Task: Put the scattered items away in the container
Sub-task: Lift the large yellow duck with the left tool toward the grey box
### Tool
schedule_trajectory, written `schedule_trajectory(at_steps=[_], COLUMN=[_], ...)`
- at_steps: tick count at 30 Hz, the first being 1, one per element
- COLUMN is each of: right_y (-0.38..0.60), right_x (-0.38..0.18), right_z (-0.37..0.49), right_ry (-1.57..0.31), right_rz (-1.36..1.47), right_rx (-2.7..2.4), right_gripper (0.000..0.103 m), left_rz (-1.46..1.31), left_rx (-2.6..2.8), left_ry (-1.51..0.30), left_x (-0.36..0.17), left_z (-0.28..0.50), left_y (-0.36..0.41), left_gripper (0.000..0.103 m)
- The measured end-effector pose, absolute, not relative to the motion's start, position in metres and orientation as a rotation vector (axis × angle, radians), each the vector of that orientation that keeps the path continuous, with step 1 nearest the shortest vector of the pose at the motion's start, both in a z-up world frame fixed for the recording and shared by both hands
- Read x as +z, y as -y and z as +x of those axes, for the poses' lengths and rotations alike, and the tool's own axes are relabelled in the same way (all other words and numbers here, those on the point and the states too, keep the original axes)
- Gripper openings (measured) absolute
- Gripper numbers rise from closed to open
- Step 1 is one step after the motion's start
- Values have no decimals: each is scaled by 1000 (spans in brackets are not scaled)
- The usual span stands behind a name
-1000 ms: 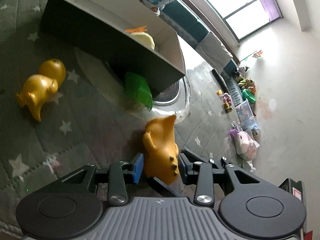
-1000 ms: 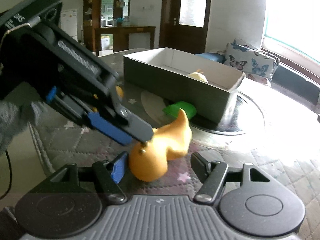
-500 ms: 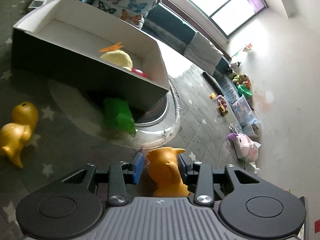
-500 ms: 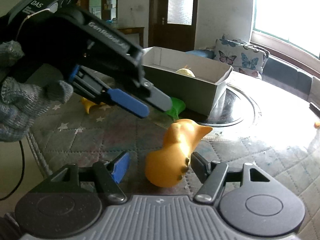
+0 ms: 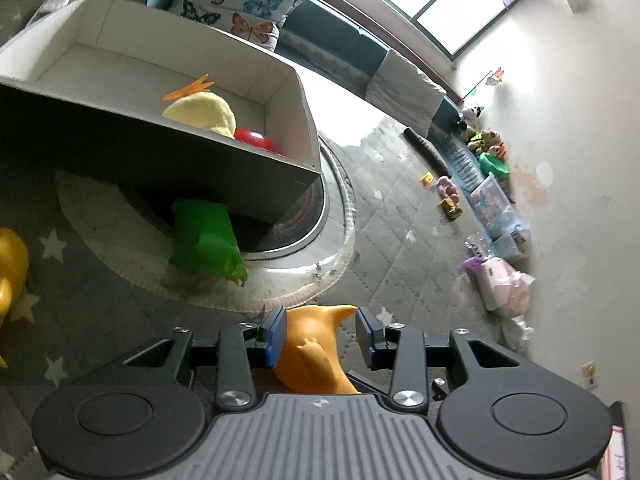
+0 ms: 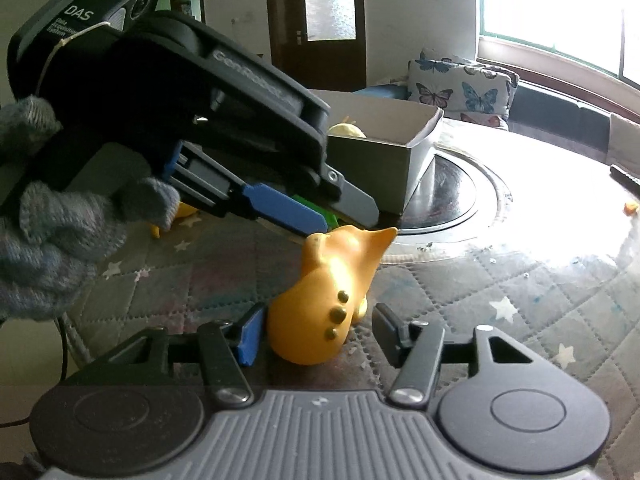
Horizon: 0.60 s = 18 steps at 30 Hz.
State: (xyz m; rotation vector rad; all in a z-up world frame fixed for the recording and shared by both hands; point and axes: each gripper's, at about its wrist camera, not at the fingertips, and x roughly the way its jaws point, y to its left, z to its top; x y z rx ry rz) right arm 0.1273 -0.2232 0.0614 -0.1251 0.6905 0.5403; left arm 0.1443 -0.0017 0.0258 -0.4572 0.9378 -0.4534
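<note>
An orange animal toy lies on the star-patterned mat between the fingers of my right gripper. Its jaws are closing; the left blue pad is at the toy's side and a gap remains at the right pad. My left gripper, held by a gloved hand, hovers just above the toy's head with its jaws partly apart and nothing pinched. In the left wrist view the toy shows between the tips of the left gripper. The grey box holds a yellow plush and a red ball.
A green toy lies against the box's near wall, on a round glass disc. A gold toy sits at the left on the mat. Beyond are a sofa with butterfly cushions and a pile of toys along the wall.
The right jaws have narrowed around the orange toy. The left gripper lifted off the toy, rolled and shifted toward the box, which now looks larger in its view.
</note>
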Motion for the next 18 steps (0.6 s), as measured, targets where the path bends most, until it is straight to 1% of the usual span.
schedule_trajectory(at_steps=[5,13,18], right_y=[222,222,225], right_x=[59,60,61], right_z=[128,128,126], right_ry=[-706,-710,-715], right_rz=[-119,-123,-146], right_rx=[540,542,555], right_gripper=[54,53,51], left_rz=[-388,-393,-431], left_rx=[-418,-410,-412], left_ry=[-969,-989,-999], left_x=[21,19,16], left_z=[146,154,153], left_y=[8,11,5], left_gripper=[40,42,42])
